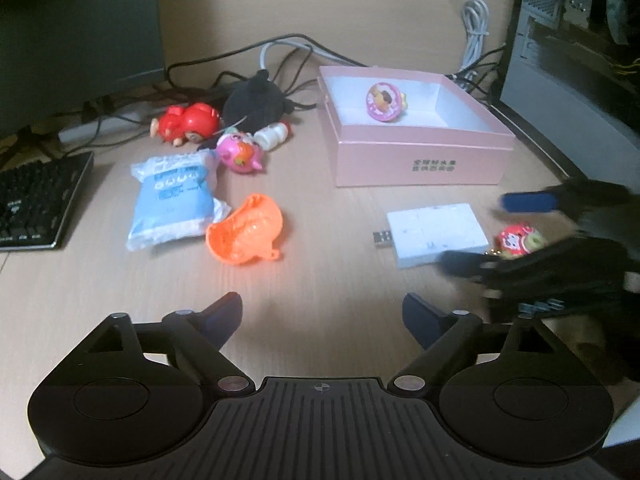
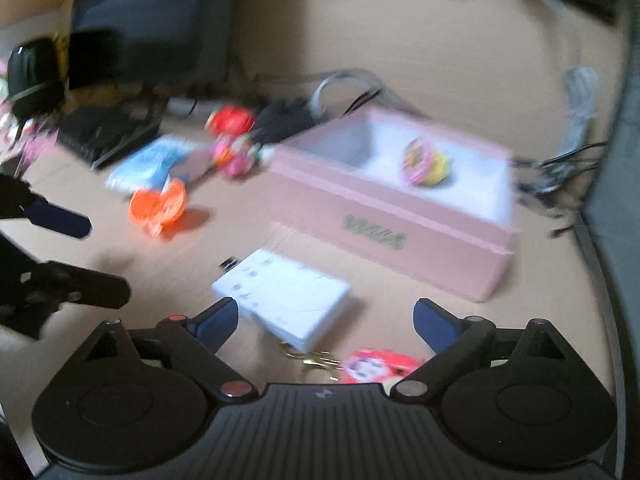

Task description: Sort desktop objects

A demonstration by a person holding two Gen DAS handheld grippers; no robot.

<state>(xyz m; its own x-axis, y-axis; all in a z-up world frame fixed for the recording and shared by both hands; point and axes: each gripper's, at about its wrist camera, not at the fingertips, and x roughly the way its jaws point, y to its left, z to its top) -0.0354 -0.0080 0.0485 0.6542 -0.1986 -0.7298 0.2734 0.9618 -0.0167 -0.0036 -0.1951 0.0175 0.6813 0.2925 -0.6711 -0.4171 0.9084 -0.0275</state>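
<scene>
A pink box (image 1: 420,160) stands on the desk with a pink round toy (image 1: 385,102) inside; it also shows in the right wrist view (image 2: 400,232). My left gripper (image 1: 322,314) is open and empty above bare desk. My right gripper (image 2: 326,320) is open, just above a red keychain toy (image 2: 376,364) and a white card reader (image 2: 280,296); it appears blurred in the left wrist view (image 1: 488,232). An orange shell (image 1: 246,232), a blue-white packet (image 1: 174,196), a pink toy (image 1: 240,152), a red toy (image 1: 188,122) and a black plush (image 1: 256,102) lie left of the box.
A keyboard (image 1: 36,200) lies at the left edge under a monitor (image 1: 76,28). Cables (image 1: 280,52) run behind the toys. A computer case (image 1: 576,60) stands at the right.
</scene>
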